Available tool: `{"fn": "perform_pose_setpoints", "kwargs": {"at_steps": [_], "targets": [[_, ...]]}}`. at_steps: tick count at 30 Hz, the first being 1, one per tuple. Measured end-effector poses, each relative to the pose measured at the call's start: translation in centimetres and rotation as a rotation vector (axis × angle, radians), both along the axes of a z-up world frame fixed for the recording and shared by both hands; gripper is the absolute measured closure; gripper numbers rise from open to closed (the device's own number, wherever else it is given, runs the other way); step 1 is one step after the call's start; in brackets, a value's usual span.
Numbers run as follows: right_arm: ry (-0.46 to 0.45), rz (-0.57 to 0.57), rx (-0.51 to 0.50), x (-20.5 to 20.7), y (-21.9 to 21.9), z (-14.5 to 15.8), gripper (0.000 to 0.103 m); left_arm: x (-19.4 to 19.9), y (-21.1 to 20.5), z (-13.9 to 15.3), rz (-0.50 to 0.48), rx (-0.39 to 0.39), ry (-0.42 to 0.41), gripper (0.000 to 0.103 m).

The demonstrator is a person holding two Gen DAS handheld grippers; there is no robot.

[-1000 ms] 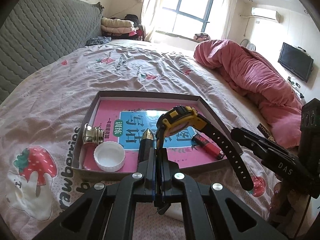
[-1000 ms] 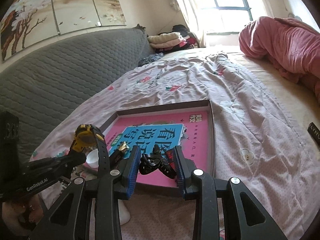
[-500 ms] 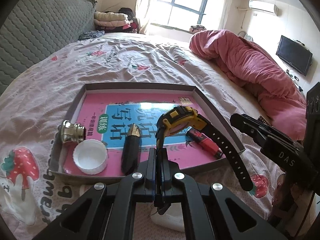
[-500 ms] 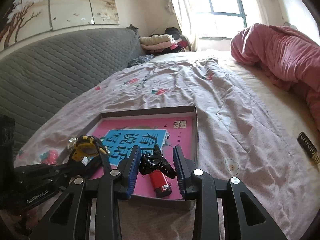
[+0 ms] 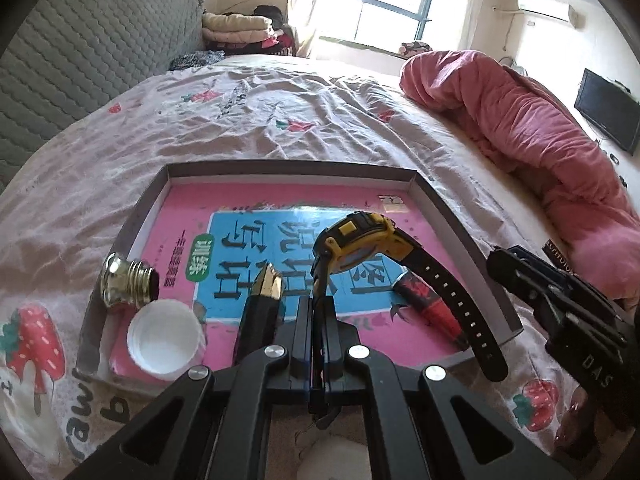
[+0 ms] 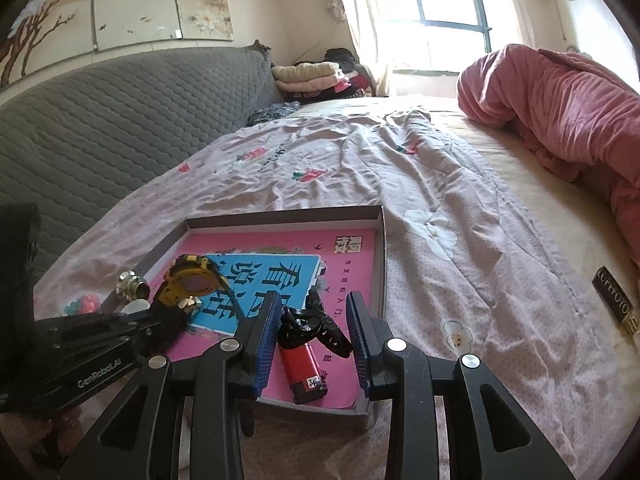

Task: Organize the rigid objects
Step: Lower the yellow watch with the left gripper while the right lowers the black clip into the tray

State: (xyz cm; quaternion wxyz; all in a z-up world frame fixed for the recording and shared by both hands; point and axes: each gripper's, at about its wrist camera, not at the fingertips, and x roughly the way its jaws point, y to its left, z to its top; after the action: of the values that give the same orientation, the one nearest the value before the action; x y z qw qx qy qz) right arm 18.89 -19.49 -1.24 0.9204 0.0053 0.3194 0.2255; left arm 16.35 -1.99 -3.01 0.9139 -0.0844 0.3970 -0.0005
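My left gripper is shut on one strap of a yellow and black watch, which hangs over the pink book inside the shallow grey tray; its other strap dangles over the tray's right edge. My right gripper is shut on a black hair clip between its blue pads, just above a red lighter near the tray's near edge. In the tray lie a gold threaded cap, a white lid and a black and gold tube. The right wrist view shows the watch at left.
The tray sits on a wrinkled pink bedsheet with strawberry prints. A rolled pink quilt lies along the right side. A grey quilted headboard runs along the left. A small black box lies on the bed right of the tray.
My left gripper has carried the watch forward and lower over the tray, which now fills more of its view. The right wrist view has shifted, and the red lighter now shows under the clip.
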Motion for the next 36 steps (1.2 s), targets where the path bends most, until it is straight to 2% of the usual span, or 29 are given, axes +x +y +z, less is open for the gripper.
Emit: {"fn": "perform_pose_setpoints", "kwargs": {"at_steps": [2,11,20,27,36], "targets": [[-0.003,0.007,-0.009,0.0,0.3,-0.1,0.069,0.3,-0.6,0.0,-0.015,0.045,0.002,0.1],[-0.003,0.012,-0.04,0.4,0.6,-0.5,0.069,1.1,-2.9,0.0,-0.11,0.124,0.008,0.1],[-0.001,-0.001,-0.04,0.5,0.4,-0.6,0.069,2.5,-2.5,-0.3,-0.096,0.081,0.076,0.099],[0.007,0.0,-0.039,0.6,0.3,-0.7,0.069,3.6,-1.4,-1.6,-0.076,0.077,0.178,0.098],[0.025,0.045,-0.067,0.4,1.4,-1.2,0.069,2.8,0.9,-1.5,-0.019,0.069,0.182,0.098]]}}
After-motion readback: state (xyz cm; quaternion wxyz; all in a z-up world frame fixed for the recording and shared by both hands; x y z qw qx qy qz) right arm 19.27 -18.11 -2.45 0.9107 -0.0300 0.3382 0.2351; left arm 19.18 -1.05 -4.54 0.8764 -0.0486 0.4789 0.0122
